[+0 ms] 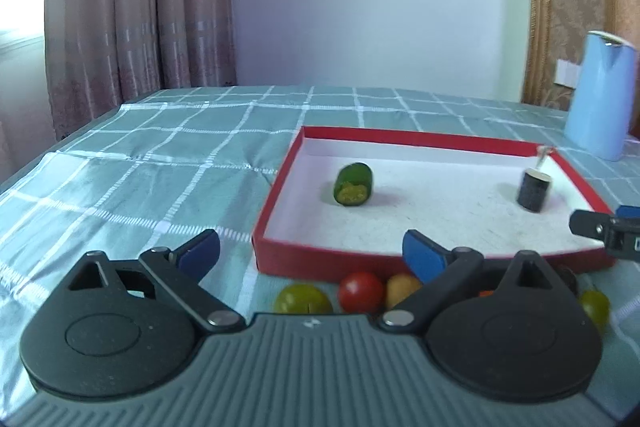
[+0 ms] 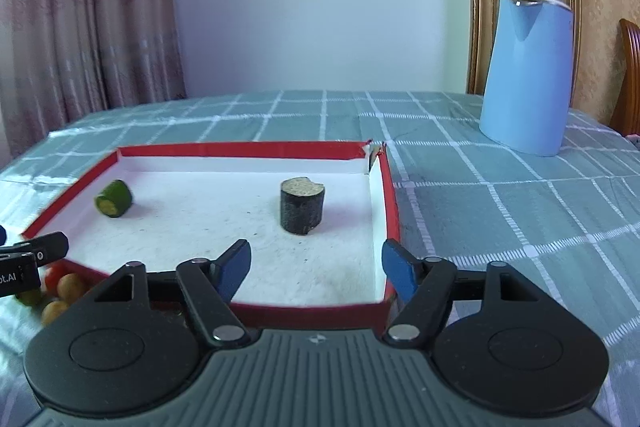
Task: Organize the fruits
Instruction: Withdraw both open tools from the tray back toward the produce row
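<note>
While both grippers hang low over the near edge of the desk (image 1: 160, 147) with its teal checked cloth, the left gripper (image 1: 312, 255) has its blue-padded fingers (image 1: 200, 253) spread wide with nothing between them, and the right gripper (image 2: 316, 267) stands moderately open, also empty. A shallow red cardboard tray with a white inside (image 2: 394, 211) lies ahead of them, holding a green cucumber chunk on its side (image 1: 354, 185) toward the left and a dark, upright cylindrical piece with a pale cut top (image 2: 302, 205) toward the right. Just outside the tray's near wall, small round fruits cluster on the cloth: a red cherry tomato (image 1: 360, 291), a yellow-green one (image 1: 302, 299) and an orange one (image 1: 402, 287). A tall pale-blue jug (image 2: 526, 75) stands at the far right.
</note>
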The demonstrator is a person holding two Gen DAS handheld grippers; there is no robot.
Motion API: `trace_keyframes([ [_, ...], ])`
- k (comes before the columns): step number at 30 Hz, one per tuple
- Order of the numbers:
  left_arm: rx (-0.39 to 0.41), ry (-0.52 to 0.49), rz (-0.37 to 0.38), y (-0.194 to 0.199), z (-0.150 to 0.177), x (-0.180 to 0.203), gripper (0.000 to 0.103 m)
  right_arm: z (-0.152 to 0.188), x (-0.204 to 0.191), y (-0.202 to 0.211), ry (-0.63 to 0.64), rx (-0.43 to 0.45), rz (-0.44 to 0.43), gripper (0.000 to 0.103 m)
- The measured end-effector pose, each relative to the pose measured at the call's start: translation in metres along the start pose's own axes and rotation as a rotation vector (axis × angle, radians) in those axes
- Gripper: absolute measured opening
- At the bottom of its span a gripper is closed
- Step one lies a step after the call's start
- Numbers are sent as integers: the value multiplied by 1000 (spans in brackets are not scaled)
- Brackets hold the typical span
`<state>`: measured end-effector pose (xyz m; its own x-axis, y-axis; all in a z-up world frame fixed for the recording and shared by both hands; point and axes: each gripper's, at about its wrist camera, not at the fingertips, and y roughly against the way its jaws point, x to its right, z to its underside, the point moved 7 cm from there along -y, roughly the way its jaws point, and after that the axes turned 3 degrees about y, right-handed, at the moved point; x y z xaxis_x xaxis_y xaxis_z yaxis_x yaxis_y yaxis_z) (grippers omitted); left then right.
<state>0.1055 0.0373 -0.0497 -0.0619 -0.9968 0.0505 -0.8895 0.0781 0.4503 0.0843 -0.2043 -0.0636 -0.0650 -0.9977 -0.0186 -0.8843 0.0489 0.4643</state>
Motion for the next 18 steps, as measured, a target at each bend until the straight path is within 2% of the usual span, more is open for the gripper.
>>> trace_keyframes([
  [1,0,-3,15,5,4,0,99,2,1,5,1,10,-1,78],
  [6,24,64,89,21,8,-7,103,12,4,27,17,59,-20,78],
  [11,-46,107,117,17,13,-12,103,27,10,37,-21,20,-61,78],
  [15,-71,62,103,24,24,-11,103,36,13,42,-59,3,-127,78],
  [18,-57,-10,52,29,27,-5,103,37,20,44,-114,17,-153,78],
])
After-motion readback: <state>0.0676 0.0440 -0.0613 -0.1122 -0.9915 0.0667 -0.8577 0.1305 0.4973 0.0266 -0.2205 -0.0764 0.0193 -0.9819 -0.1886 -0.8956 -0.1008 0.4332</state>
